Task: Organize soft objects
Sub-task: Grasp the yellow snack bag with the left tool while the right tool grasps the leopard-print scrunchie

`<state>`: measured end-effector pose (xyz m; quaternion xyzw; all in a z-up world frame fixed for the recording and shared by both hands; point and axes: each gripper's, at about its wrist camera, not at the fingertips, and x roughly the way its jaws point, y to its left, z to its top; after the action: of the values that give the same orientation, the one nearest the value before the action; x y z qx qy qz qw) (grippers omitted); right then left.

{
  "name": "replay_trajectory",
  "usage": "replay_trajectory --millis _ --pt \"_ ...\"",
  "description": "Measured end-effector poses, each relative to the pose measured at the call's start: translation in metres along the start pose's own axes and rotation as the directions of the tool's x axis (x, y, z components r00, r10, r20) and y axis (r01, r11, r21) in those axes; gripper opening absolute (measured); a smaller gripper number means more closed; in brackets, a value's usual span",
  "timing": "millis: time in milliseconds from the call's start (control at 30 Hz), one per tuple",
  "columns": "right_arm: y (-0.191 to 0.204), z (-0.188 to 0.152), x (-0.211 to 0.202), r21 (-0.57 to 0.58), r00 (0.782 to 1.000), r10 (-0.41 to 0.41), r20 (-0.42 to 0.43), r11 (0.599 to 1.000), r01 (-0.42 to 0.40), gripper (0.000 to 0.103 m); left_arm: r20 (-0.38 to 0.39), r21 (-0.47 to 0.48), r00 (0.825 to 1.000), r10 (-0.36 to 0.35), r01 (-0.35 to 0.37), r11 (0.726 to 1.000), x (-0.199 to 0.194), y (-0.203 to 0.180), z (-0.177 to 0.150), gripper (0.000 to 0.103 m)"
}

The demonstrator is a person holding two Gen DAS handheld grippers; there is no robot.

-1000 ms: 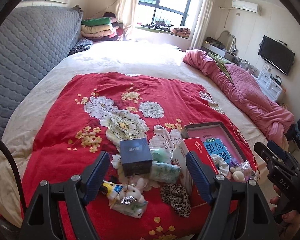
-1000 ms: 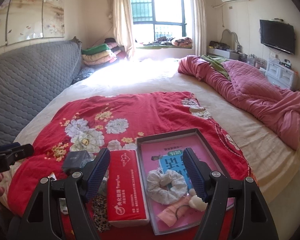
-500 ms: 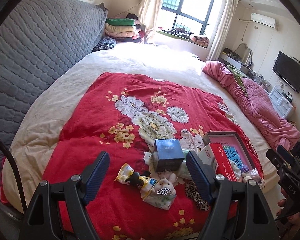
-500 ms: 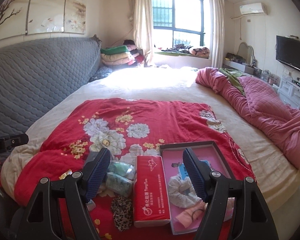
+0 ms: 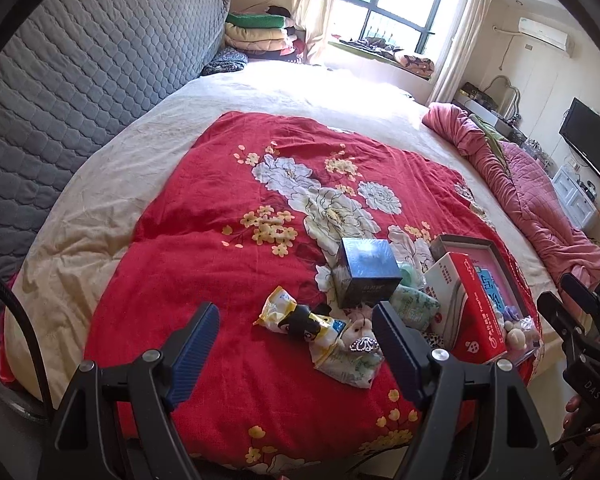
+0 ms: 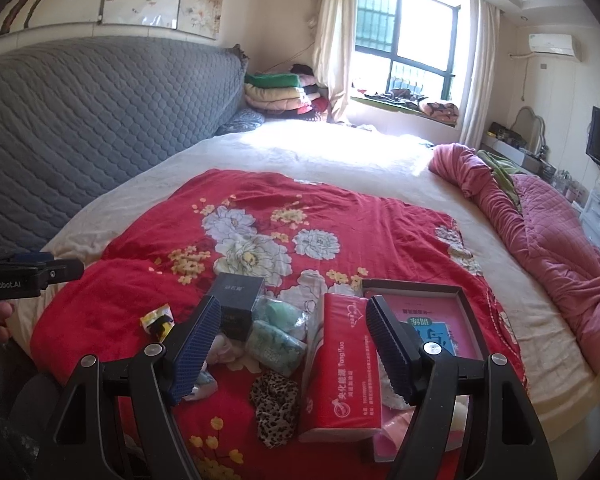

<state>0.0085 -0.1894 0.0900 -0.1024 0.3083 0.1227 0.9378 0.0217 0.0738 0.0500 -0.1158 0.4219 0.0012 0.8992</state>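
Both cameras have pulled back from the clutter on the bed's red floral blanket (image 5: pixel 228 264).
Left gripper (image 5: pixel 296 350) gapes empty over the yellow snack packet (image 5: pixel 296 318): light, crinkly, slippery, best pinched mid-body. Leopard scrunchie (image 6: pixel 274 408) is limp; grab bunched. Right gripper (image 6: pixel 292 346) also spread, empty, above the red tissue pack (image 6: pixel 340 368).
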Motion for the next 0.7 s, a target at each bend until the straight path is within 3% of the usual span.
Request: replay_trajectory --millis 400,700 --pt "0.05 -0.065 0.044 -0.217 0.983 0.024 -0.184 0.974 -0.064 0.076 -0.098 -0.04 0.995 0.016 -0.02 0.999 0.043 0.018 -0.028 0.078" --pt "0.076 -0.099 0.09 -0.387 0.956 -0.074 -0.285 0.921 -0.044 0.076 -0.168 -0.078 0.986 0.0 -0.013 0.997 0.081 0.025 -0.044 0.078"
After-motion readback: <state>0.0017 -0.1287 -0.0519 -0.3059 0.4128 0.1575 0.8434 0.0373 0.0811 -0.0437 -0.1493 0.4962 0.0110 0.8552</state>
